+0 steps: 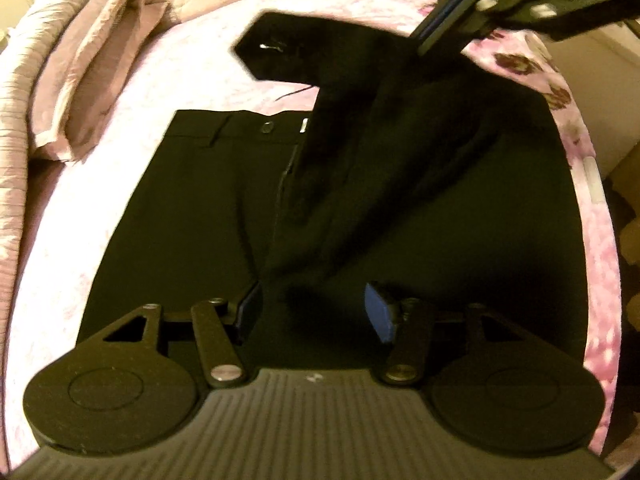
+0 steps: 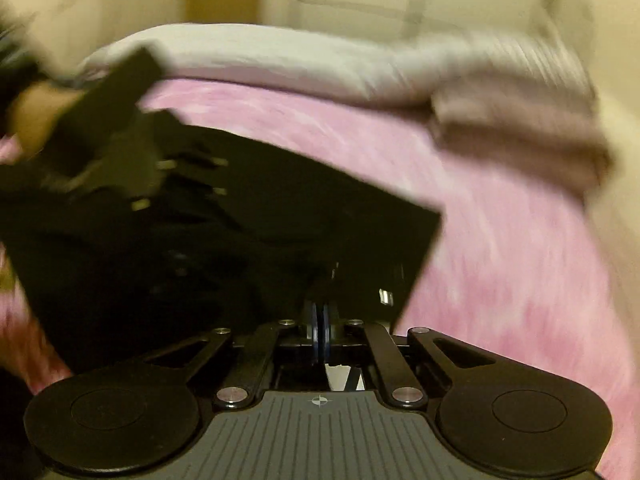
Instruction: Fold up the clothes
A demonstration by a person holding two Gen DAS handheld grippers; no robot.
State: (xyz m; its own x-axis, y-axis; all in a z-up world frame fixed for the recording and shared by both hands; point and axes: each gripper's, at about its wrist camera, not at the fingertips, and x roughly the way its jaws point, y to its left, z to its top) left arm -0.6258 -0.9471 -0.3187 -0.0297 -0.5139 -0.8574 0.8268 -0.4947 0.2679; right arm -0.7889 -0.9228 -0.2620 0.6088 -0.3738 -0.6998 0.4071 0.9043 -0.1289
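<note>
Black trousers (image 1: pixel 208 208) lie flat on pink bedspread (image 1: pixel 132 80), filling frame centre, one part pulled up toward upper right. Right gripper (image 2: pixel 321 330) fingers pressed together, pinching trouser fabric at waistband end; left gripper (image 1: pixel 312 312) at lower centre, fingers spread w/ dark cloth between, grip unclear.

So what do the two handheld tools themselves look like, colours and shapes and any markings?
Both match. The left tool and right tool have black linkage bars with silver pivot pins, blue-faced fingers, two round black discs at the base, and a grey ribbed body with a small crosshair mark. No cables or sleeves show clearly.
</note>
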